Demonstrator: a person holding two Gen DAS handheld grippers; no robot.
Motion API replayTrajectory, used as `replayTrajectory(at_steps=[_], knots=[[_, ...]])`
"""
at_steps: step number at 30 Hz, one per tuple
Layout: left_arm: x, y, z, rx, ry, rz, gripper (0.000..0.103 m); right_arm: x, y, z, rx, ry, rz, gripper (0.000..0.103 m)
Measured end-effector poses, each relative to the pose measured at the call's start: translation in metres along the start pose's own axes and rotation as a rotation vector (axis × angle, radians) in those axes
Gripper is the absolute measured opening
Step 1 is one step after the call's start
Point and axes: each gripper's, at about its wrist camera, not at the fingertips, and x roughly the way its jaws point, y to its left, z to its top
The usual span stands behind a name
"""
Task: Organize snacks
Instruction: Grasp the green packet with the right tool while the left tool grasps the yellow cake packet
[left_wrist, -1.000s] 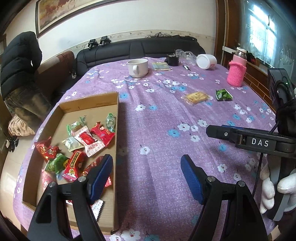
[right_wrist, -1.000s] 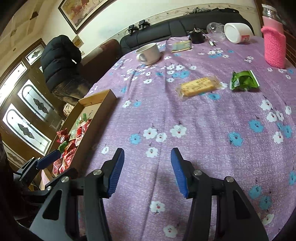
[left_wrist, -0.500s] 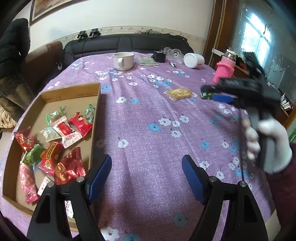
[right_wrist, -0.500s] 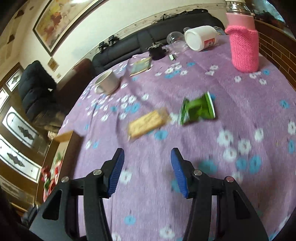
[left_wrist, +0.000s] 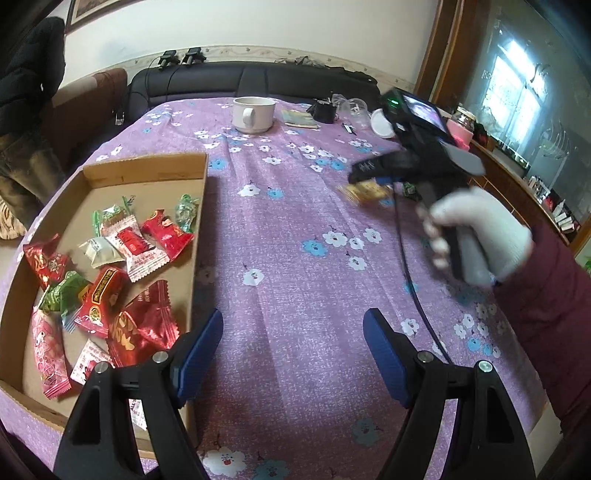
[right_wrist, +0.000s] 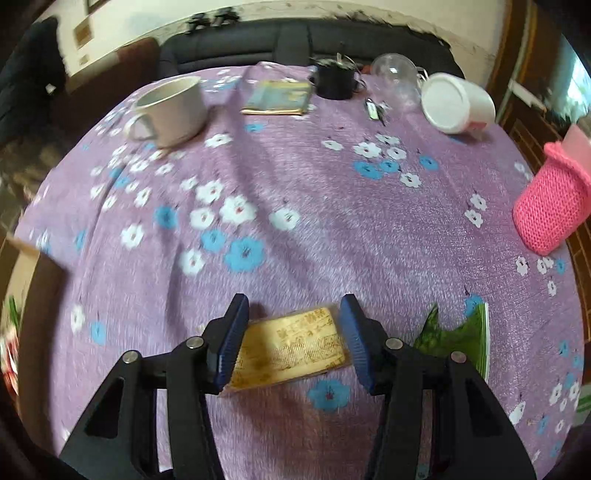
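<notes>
Right gripper (right_wrist: 293, 334) points down over the purple floral cloth (right_wrist: 295, 229) with its jaws closing. The yellow biscuit pack (right_wrist: 291, 349) lies flat on the cloth between the blue pads (right_wrist: 231, 339). The pads straddle it but are not seen pressing on it. The pack's long axis runs across the gap, from pad to pad, its right end tilted slightly away from the camera.

A green packet (right_wrist: 461, 338) lies just right of the pack, apart from it.

Left gripper (left_wrist: 293, 352) hovers over bare cloth, jaws wide apart, nothing between them. The cardboard tray (left_wrist: 147, 171) sits beside its left finger, holding a loose heap of red, green and white sweets (left_wrist: 110, 269).

A white-gloved hand (left_wrist: 480, 240) holds the right gripper's handle.

A mug (right_wrist: 171, 110), a tipped white tub (right_wrist: 458, 103) and a pink knitted sleeve (right_wrist: 550, 210) stand at the far side.
</notes>
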Motion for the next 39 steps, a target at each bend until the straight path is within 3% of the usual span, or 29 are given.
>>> replayTrajectory(at_steps=[5, 8, 11, 13, 14, 15, 19, 30, 31, 33, 36, 39], knots=[[0.002, 0.003, 0.0, -0.038, 0.011, -0.034, 0.078, -0.033, 0.025, -0.05, -0.175, 0.031, 0.103, 0.049], [0.002, -0.002, -0.001, -0.034, 0.015, -0.053, 0.078, -0.059, 0.033, -0.085, -0.271, 0.056, 0.219, 0.052], [0.003, -0.009, -0.003, -0.03, 0.025, -0.086, 0.078, -0.084, 0.006, -0.094, -0.181, 0.038, 0.346, 0.052], [0.004, -0.014, -0.003, -0.028, 0.032, -0.095, 0.078, -0.102, -0.039, -0.086, -0.024, -0.074, 0.299, 0.056], [0.005, -0.017, -0.004, -0.023, 0.035, -0.097, 0.078, -0.106, -0.059, -0.083, 0.041, -0.116, 0.257, 0.064], [0.006, -0.02, -0.004, -0.015, 0.038, -0.098, 0.078, -0.108, -0.075, -0.08, 0.093, -0.141, 0.228, 0.069], [0.01, -0.03, -0.006, 0.008, 0.058, -0.115, 0.078, -0.095, -0.128, -0.069, 0.245, -0.161, 0.148, 0.069], [0.022, -0.044, 0.001, 0.059, 0.088, -0.127, 0.078, -0.019, -0.116, -0.024, 0.229, -0.038, 0.062, 0.069], [0.025, -0.045, 0.002, 0.057, 0.094, -0.135, 0.078, -0.015, -0.112, -0.026, 0.219, -0.025, 0.061, 0.067], [0.03, -0.046, 0.004, 0.054, 0.108, -0.154, 0.078, -0.018, -0.105, -0.029, 0.186, -0.047, 0.03, 0.049], [0.039, -0.054, 0.01, 0.086, 0.112, -0.165, 0.078, -0.028, -0.104, -0.039, 0.178, -0.056, 0.069, 0.04], [0.05, -0.065, 0.016, 0.137, 0.11, -0.193, 0.078, -0.042, -0.104, -0.058, 0.169, -0.058, 0.111, 0.04]])
